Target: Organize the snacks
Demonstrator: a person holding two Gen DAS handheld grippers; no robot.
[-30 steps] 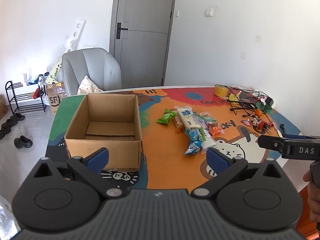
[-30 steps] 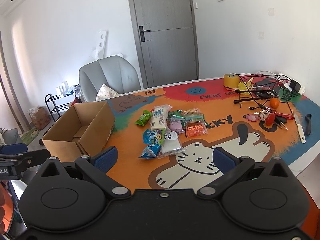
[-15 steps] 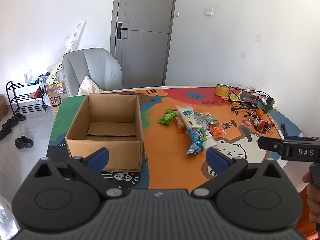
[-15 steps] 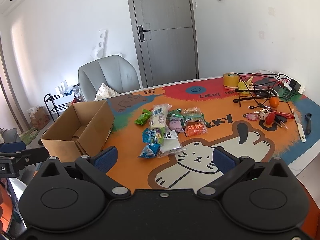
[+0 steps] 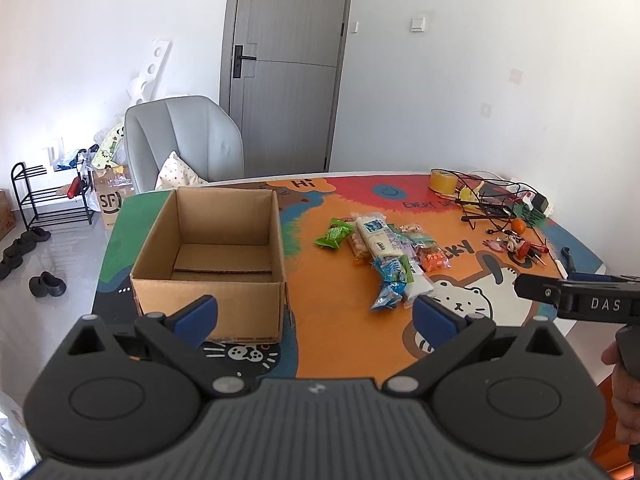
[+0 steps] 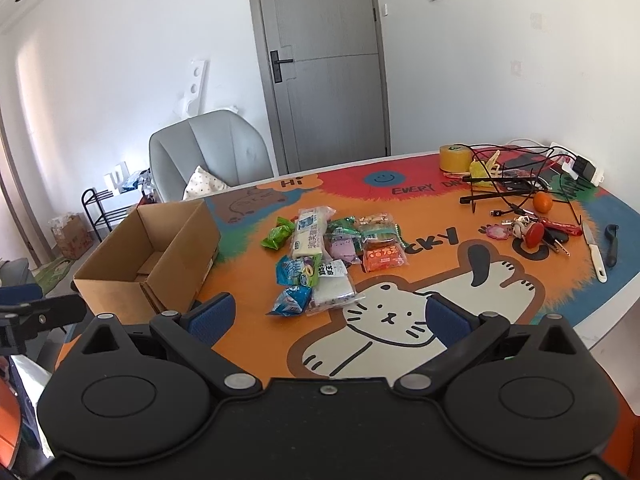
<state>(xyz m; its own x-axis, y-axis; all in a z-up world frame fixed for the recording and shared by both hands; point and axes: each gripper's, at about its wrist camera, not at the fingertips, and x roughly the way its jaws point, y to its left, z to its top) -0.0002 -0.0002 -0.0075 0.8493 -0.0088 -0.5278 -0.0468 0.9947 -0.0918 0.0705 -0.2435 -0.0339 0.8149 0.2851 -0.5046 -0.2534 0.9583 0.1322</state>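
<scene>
An open, empty cardboard box stands on the left of the colourful table mat. A pile of several snack packets lies to its right: a green one, a long white one, blue ones, an orange one. My left gripper is open and empty, held above the table's near edge in front of the box. My right gripper is open and empty, near the front edge by the cat drawing, short of the snacks. The right gripper's side shows in the left wrist view.
At the far right of the table lie a tape roll, a black wire rack with cables, an orange, keys and a knife. A grey chair stands behind the table, a shoe rack on the floor left.
Both grippers have drifted slightly; the views shift a little. Both stay open. Nothing on the table has moved.
</scene>
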